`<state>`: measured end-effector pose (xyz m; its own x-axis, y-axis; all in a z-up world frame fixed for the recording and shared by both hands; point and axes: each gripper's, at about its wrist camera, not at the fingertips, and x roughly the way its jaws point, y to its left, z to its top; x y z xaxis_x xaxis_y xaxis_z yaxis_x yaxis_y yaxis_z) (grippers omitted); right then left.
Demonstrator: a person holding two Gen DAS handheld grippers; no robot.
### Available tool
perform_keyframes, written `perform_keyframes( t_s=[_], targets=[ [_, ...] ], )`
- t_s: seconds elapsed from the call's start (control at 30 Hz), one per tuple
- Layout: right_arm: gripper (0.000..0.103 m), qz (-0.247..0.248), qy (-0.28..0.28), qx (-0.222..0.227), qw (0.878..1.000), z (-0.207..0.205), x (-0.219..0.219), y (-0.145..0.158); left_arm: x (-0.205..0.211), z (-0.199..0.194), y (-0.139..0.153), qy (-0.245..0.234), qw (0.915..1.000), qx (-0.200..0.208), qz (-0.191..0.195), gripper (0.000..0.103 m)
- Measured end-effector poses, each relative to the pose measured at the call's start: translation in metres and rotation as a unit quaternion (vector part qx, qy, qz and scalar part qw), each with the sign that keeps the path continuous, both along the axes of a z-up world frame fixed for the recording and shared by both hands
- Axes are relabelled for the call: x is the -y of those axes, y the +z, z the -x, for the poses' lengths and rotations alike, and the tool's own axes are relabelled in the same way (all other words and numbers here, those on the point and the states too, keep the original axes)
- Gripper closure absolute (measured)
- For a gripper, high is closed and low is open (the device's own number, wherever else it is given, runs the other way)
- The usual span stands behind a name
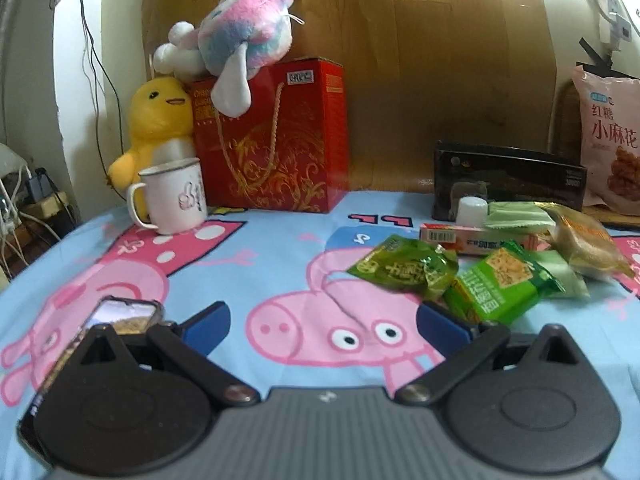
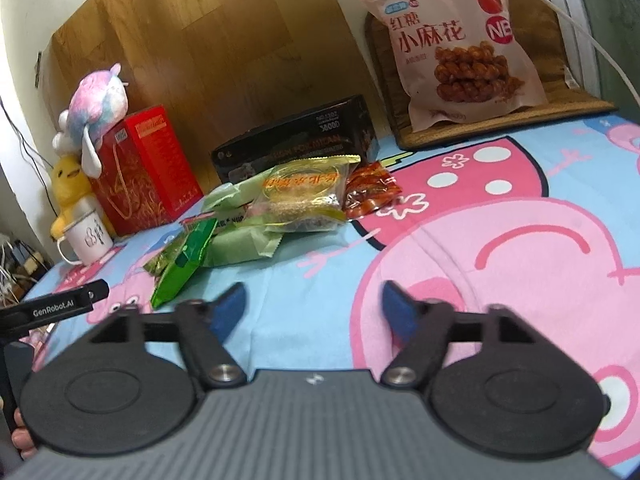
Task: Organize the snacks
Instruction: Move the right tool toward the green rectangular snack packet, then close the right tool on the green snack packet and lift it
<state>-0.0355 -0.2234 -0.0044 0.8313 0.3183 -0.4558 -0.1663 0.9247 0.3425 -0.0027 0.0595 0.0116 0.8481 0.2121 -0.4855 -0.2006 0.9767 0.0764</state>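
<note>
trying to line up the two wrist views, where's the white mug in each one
Left wrist view: the white mug stands left of centre, on the cartoon-print sheet, in front of the yellow plush duck and beside the red gift box.
Right wrist view: the white mug sits at the far left edge, below the same duck.
Shared landmark: the red gift box, just right of the mug in both.

We see our left gripper (image 1: pixel 323 322) open over the cartoon sheet (image 1: pixel 260 264), snack packets (image 1: pixel 480 264) heaped at right, a mug (image 1: pixel 176 196) upper left.
</note>
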Motion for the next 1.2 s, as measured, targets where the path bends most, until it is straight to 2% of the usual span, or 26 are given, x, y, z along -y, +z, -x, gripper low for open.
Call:
perform_keyframes(
  t_s=[0.1, 0.2, 0.57, 0.77, 1.03, 1.2],
  targets=[
    [0.065, 0.006, 0.012, -0.002, 1.0, -0.004, -0.003, 0.001, 0.001, 0.001, 0.0, -0.01, 0.9999, 0.004, -0.003, 0.005],
    [0.075, 0.01, 0.026, 0.002, 1.0, -0.011, -0.009, 0.005, 0.002, 0.002, -0.002, -0.02, 0.9998, 0.007, 0.0, 0.008],
    [0.072, -0.002, 0.098, -0.001, 0.995, -0.05, -0.048, 0.026, -0.011, 0.003, -0.003, -0.036, 0.9979, 0.009, 0.053, 0.009],
    [0.072, -0.018, 0.128, -0.038, 0.991, -0.072, -0.062, 0.022, -0.016, 0.004, -0.002, -0.042, 0.9963, 0.015, 0.074, 0.011],
    [0.072, -0.045, 0.153, -0.065, 0.985, -0.083, -0.077, 0.019, -0.018, 0.003, -0.002, -0.051, 0.995, 0.014, 0.085, 0.016],
    [0.078, -0.041, 0.159, -0.08, 0.983, -0.082, -0.076, 0.015, -0.019, 0.004, -0.002, -0.054, 0.9944, 0.017, 0.089, 0.016]
  ],
)
